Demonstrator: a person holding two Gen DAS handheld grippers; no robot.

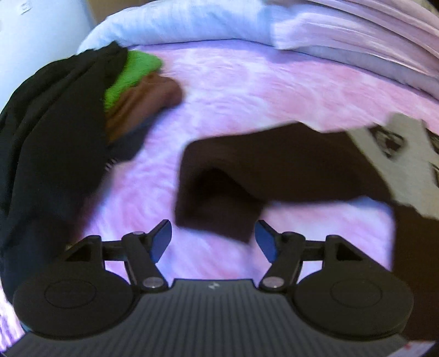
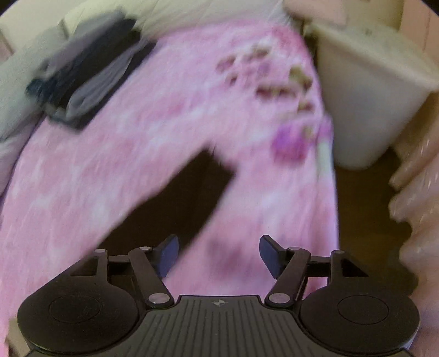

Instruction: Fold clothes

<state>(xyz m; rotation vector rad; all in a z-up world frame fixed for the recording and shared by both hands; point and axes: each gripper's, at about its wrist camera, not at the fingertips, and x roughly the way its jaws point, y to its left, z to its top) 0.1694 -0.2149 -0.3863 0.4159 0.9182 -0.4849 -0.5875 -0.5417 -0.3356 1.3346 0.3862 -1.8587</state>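
Left tool (image 1: 213,241): blue pads spread wide, nothing between them, held over the pink patterned bedspread (image 1: 247,82). Just ahead of the pads, a dark brown garment (image 1: 274,164) lay on the bedspread, one hem corner reaching down between the two fingers but not gripped. The cloth ran off to the right and looked partly folded over itself, with a hollow shadowed fold near its left end. Motion blur was heavy, so the exact lie of the fold was uncertain.

Further left in the left wrist view: a heap of clothes, with a black garment (image 1: 49,131) on the near side, a bright green piece (image 1: 129,71) and a brown piece (image 1: 153,93) stacked behind it. Beyond them, a pale blue blanket (image 1: 170,24) along the far edge of the bed, and pale pink folded bedding (image 1: 356,35) at upper right.

Right tool (image 2: 219,255): pads likewise wide apart and empty, over the same bedspread. A strip of the dark brown garment lay just ahead and to the left of the left pad. Far upper left, a stack of folded dark and grey clothes (image 2: 87,71). At right, beside the bed's edge, a white tub (image 2: 367,104) on a brown floor (image 2: 365,219).
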